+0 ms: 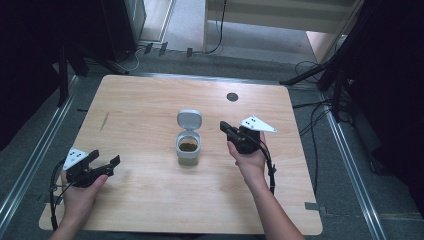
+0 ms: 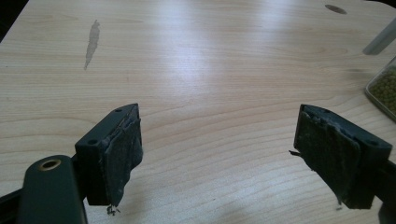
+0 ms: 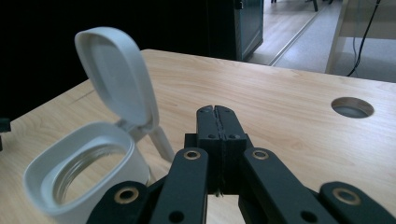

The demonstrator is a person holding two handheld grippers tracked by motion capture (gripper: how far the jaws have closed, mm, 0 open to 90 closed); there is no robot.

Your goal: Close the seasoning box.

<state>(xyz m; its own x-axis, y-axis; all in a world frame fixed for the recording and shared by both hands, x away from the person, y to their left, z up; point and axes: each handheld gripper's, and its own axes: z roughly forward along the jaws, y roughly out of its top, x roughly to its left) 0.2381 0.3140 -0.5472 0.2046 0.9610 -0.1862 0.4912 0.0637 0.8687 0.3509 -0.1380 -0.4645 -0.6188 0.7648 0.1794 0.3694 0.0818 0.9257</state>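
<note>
Jar (image 1: pixel 188 146) stands upright near mid-surface (image 1: pixel 150 200), grey flip lid (image 1: pixel 189 120) swung open and tilted back toward the far edge; brownish-green granular fill inside, kind uncertain at this resolution. Right tongs (image 1: pixel 224 127) held just beside the jar, on its right, jaws pressed together and empty, tips pointing toward the lid. In the right gripper view the open lid (image 3: pixel 116 77) rises left of and beyond the closed tips (image 3: pixel 217 111), apart from them. Left tongs (image 1: pixel 105 161) well apart from the jar, off to its left near the surface's near-left corner, jaws spread wide, nothing between them. Judgement: right hand (image 1: pixel 250 162) is the nearer; lid lies left-forward of its tips, hinge on the far side.
</note>
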